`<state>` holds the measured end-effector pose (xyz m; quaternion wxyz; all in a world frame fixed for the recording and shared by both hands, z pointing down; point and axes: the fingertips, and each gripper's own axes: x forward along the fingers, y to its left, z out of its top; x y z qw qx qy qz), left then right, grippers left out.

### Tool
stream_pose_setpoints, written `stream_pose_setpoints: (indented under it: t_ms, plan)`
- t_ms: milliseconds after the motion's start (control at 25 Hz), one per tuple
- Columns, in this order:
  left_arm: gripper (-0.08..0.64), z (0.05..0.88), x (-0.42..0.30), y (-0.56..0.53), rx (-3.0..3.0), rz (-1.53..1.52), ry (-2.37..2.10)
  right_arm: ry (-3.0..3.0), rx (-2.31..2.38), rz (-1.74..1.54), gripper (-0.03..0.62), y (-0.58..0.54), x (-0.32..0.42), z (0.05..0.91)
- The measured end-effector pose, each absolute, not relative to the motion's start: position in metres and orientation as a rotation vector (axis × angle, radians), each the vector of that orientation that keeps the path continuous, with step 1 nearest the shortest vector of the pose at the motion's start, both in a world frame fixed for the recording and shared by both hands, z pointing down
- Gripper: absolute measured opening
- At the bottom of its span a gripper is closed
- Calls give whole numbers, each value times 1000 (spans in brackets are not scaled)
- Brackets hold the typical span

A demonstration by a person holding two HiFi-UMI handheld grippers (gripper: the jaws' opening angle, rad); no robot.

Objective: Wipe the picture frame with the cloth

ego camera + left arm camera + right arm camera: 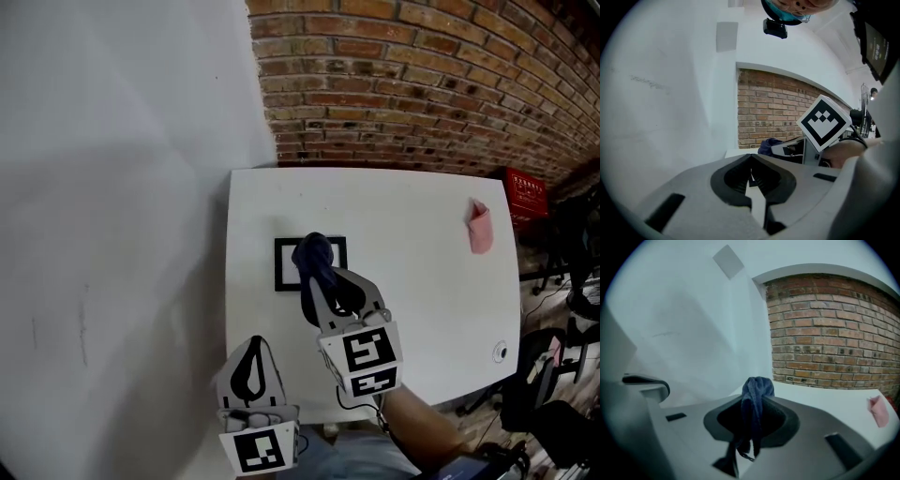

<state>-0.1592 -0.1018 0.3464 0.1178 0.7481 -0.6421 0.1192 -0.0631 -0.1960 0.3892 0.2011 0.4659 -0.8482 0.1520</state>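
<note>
Clearly the right gripper [316, 274] is the one that matters here. Its jaws are clamped on the dark blue cloth [314, 251], which bunches up past the tips and trails down through the gap, as the right gripper view shows. In the head view that bundle sits over the picture frame [279, 265], a black-bordered frame lying flat on the white table [422, 309], just left of the picture's centre. The cloth covers the frame's middle and right part; the left bar and lower left corner are bare. I can't tell from here whether the cloth touches the frame's face or hangs just above it.

The frame is a little wider than tall, with its sides square to the table edges. So I judge the wipe should run sideways, toward the picture's left, along that longer side.

My left gripper [253, 345] is at the lower left, by the table's near edge and well apart from the frame, its jaws pressed together on nothing. It is the farther one; if the frame slides under the cloth, I'd have to bring it up to steady the left bar.
</note>
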Motion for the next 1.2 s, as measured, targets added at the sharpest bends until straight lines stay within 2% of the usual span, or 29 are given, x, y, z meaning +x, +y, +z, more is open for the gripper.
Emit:
stream_pose_setpoints:
  t_ms: [480, 1200]
  plan:
    - [9, 369, -197, -111, 2119, 389, -1901, -2376, 1218, 488, 78, -209, -112, 421]
    - [9, 417, -208, -133, 2082, 476, -1789, -2281, 1220, 572, 78, -223, -116, 477]
